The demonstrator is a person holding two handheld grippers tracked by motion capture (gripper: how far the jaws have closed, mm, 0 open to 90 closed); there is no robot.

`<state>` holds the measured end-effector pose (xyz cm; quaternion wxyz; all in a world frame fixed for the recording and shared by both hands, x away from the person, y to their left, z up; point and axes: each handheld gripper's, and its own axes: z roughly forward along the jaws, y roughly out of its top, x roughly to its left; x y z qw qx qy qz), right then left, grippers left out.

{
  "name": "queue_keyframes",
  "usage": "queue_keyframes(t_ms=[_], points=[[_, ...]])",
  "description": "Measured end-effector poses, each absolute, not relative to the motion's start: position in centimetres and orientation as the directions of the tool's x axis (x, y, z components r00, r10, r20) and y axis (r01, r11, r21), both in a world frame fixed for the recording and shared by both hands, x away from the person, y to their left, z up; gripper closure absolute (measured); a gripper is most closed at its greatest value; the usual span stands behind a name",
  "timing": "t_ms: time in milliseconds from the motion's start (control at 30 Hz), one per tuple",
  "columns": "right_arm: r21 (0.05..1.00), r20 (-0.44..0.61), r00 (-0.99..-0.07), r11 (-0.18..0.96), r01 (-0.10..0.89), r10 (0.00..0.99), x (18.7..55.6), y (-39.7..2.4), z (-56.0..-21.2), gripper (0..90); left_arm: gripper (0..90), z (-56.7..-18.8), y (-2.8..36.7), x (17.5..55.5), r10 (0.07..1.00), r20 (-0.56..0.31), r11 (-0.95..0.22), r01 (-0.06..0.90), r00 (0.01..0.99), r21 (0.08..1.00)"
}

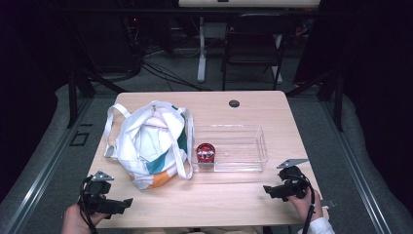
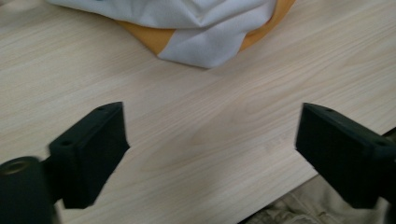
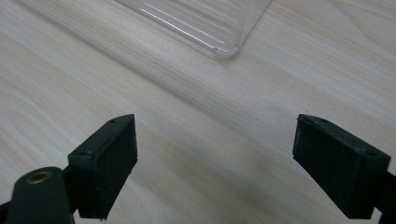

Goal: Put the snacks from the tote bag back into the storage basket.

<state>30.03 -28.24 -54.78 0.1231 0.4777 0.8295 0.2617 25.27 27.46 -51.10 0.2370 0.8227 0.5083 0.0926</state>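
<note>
Bag (image 1: 152,141) lay on bench (image 1: 243,195), just ahead of left gripper (image 1: 127,202); its white-orange corner (image 2: 205,42) sat beyond the jaws, not between them. Left jaws stood wide, bare bench between, nothing held. Right gripper (image 1: 267,189) rested near bench's front edge, jaws wide, nothing between. Clear tray (image 1: 243,146) lay ahead of right jaws, its corner (image 3: 219,42) just beyond them, apart. Red jar (image 1: 205,153) stood in tray's end nearest bag, touching bag's strap or just beside it.
</note>
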Motion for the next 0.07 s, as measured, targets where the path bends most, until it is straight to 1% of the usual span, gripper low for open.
queue_keyframes(t_ms=[33,67], points=[[0.551,0.048,-0.515,0.407,0.728,0.856,30.04,-28.23,-54.78,13.6,10.8,-51.22,27.32,25.31,0.877,-0.089,-0.380,0.793,0.473,0.476],[0.549,0.048,-0.519,0.412,0.727,0.853,30.06,-28.26,-54.77,13.6,9.1,-51.38,27.19,25.39,0.866,-0.101,-0.391,0.790,0.489,0.471]])
